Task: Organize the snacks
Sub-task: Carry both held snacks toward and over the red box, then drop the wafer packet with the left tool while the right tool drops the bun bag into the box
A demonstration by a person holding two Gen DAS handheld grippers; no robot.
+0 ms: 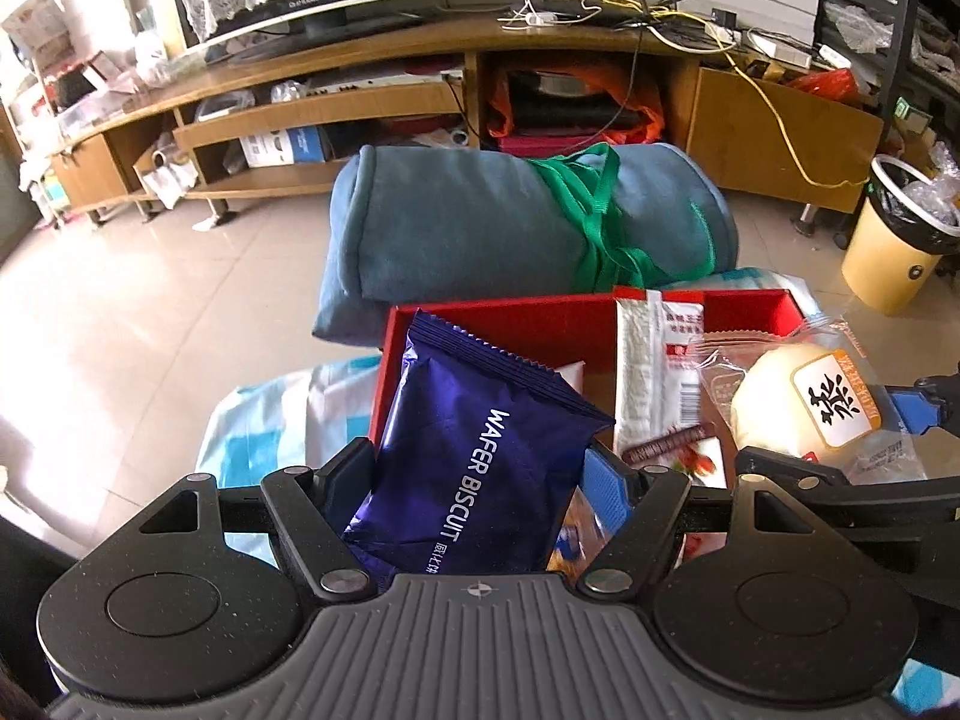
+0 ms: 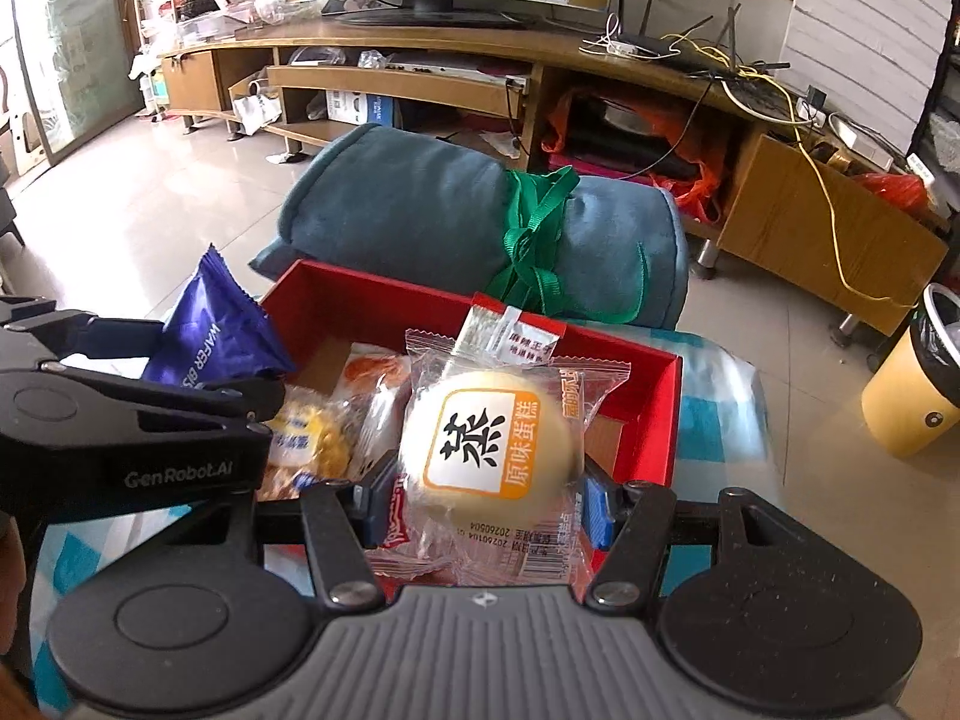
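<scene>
Left hand-held gripper (image 1: 480,480): clamped on wafer pack (image 1: 480,456), long axis running away from it, over red box (image 1: 516,315) left end. Right hand-held gripper (image 2: 480,495): clamped on cake (image 2: 486,438), over box right half.

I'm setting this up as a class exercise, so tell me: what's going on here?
A person holding two grippers is sorting snacks into a red box. The left gripper is shut on a purple wafer biscuit pack, and the right gripper is shut on a wrapped steamed cake. Both are held over the box, which already holds other packets. A rolled blue blanket lies behind it.
</scene>
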